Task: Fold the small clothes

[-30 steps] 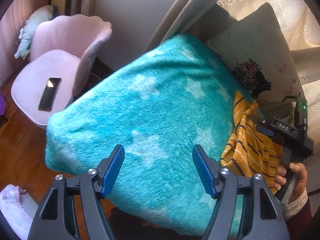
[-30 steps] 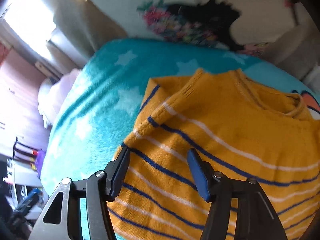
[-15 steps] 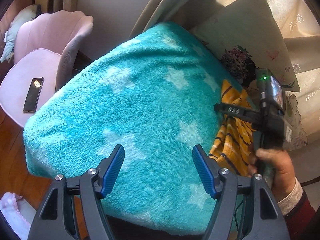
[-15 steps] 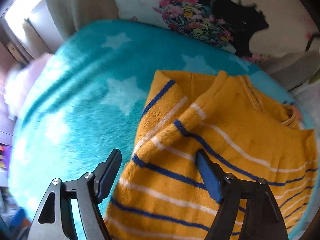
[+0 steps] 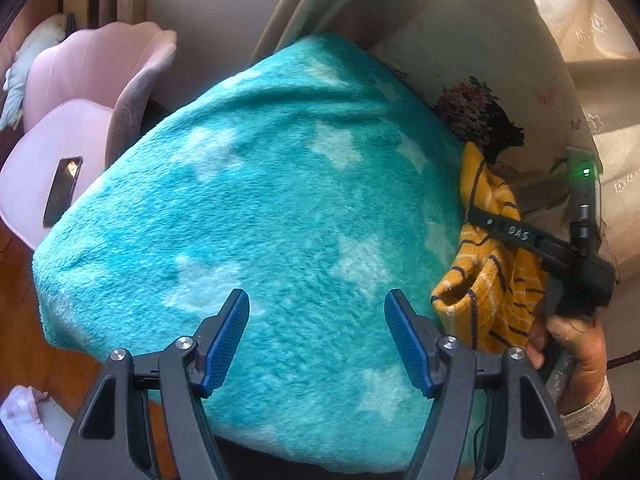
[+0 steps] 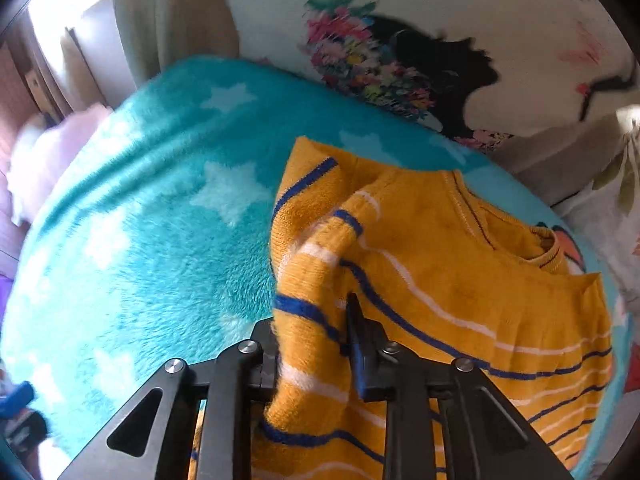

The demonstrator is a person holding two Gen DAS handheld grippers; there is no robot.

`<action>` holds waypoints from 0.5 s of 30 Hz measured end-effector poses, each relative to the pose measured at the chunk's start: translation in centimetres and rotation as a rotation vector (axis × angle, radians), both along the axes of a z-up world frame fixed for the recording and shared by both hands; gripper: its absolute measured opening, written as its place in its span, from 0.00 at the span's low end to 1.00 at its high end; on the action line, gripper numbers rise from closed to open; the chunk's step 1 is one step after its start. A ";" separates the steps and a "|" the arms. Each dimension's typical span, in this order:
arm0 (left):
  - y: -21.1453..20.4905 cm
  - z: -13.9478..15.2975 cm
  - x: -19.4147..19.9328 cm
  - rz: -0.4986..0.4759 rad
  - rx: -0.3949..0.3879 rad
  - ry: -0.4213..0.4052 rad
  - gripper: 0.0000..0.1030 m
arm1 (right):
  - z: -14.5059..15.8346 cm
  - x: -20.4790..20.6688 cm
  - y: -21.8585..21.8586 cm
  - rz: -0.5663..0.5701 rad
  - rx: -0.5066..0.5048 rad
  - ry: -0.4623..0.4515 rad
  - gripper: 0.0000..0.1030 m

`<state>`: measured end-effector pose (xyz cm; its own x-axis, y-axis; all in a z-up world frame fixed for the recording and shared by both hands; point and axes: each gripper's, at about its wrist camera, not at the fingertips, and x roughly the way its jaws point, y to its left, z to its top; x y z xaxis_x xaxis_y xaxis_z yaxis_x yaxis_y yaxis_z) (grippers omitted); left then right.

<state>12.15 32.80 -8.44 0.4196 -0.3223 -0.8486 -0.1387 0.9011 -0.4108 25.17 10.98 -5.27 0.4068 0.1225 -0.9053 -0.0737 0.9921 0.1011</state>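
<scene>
Nearest the right wrist camera, the right gripper (image 6: pixel 310 344) has its fingers (image 6: pixel 360 344) pinched tight on a bunched fold of the yellow striped sweater (image 6: pixel 460 280), the left finger mostly buried under the knit so that only the right one shows clearly. The gathered cloth rises in a hump between them and hangs over the gripper's frame. Beyond the grasp, the rest of the sweater lies spread on the teal star blanket (image 6: pixel 140 220), its collar toward the far right (blue and white stripes run across the body). Behind it stands a floral cushion (image 6: pixel 400 60), propped up at the blanket's far edge.

In the left wrist view, the left gripper (image 5: pixel 316 336) hovers above the blanket (image 5: pixel 260 200) with its blue-padded fingers (image 5: pixel 226 340) spread wide and nothing between them. To its right, the person's right hand (image 5: pixel 576 344) grips the handle of the other gripper (image 5: pixel 476 216), whose black arm crosses the sweater (image 5: pixel 488 280); the garment sits at the blanket's right edge, partly lifted and crumpled there. Farther back, the cushion (image 5: pixel 500 100) leans against pale curtains (image 5: pixel 600 40). Off to the left, past the blanket's edge, a pink chair (image 5: pixel 80 92) holds a dark phone (image 5: pixel 62 190) lying flat on its seat, above a wooden floor (image 5: pixel 16 312).
</scene>
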 end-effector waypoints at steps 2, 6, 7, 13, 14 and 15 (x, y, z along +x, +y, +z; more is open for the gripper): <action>-1.5 0.8 -0.4 -0.013 0.017 -0.013 0.67 | 1.4 -0.7 -3.0 -0.017 0.086 -0.023 0.25; -4.4 2.4 -1.6 -0.030 0.045 -0.037 0.67 | 3.0 -2.2 -9.3 -0.056 0.183 -0.067 0.24; -5.3 2.9 -2.0 -0.036 0.052 -0.042 0.67 | 3.2 -3.0 -11.9 -0.075 0.216 -0.077 0.24; -11.0 4.2 -3.8 -0.076 0.077 -0.053 0.67 | 1.7 -7.4 -24.2 -0.220 0.285 -0.094 0.22; -12.0 4.2 -4.0 -0.084 0.080 -0.053 0.67 | 0.8 -8.3 -26.8 -0.260 0.288 -0.089 0.21; -13.0 4.2 -4.2 -0.095 0.082 -0.052 0.67 | 0.2 -8.6 -28.2 -0.283 0.294 -0.083 0.20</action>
<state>7.92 19.81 -4.23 0.4345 -0.2929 -0.8517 -0.0313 0.9402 -0.3393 16.55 -17.26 -5.08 0.5317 0.2435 -0.8112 0.1782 0.9042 0.3881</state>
